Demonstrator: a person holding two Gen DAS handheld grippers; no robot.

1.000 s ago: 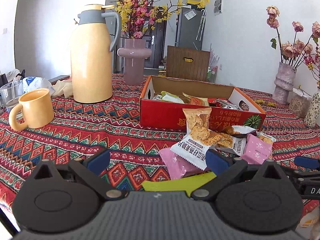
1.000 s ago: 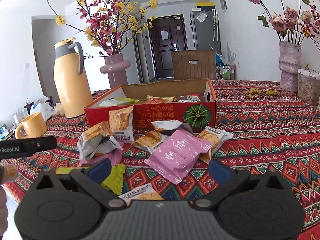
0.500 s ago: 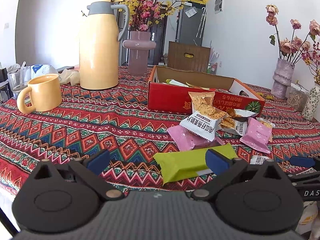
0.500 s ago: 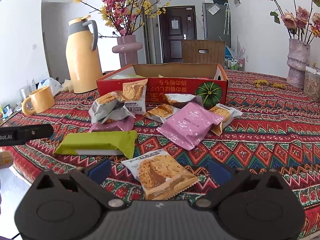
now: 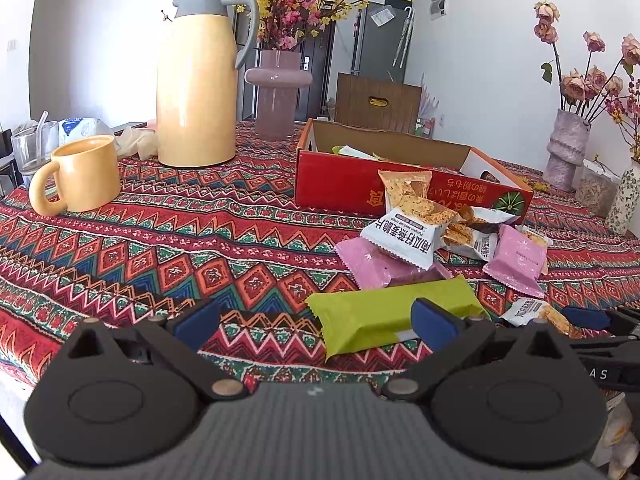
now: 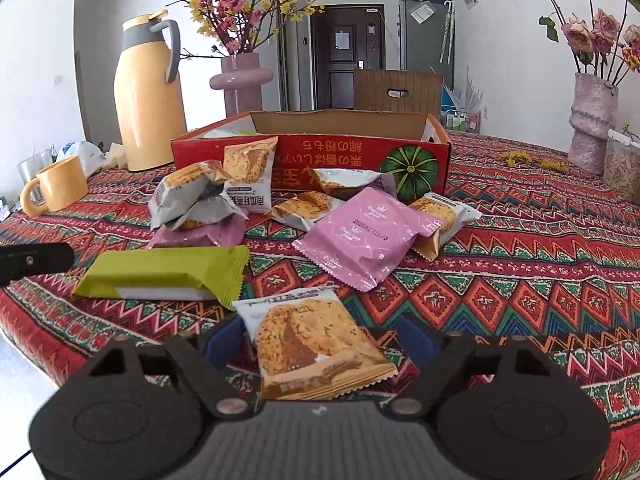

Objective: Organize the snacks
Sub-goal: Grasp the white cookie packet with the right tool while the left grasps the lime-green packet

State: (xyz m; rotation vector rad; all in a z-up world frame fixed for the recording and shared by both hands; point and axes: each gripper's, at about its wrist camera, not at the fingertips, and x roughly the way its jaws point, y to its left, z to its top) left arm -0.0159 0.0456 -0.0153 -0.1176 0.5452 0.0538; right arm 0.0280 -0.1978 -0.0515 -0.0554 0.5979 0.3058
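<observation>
Cracker packet (image 6: 316, 344): flat on desk (image 6: 520, 292), long axis running away from the right gripper (image 6: 320, 346), between its closing fingers (image 6: 224, 344), not yet pinched. Green bar (image 5: 392, 316): crosswise before the left gripper (image 5: 316, 322), fingers wide apart, empty. Box (image 6: 344, 156) beyond.

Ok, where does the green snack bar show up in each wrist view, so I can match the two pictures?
Left wrist view: the green snack bar lies low and right of centre, just ahead of the left gripper, partly behind its right finger.
Right wrist view: the bar lies left of centre, on the tablecloth beside the biscuit packet.
Shared landmark: the red cardboard box behind the snack pile.
</observation>
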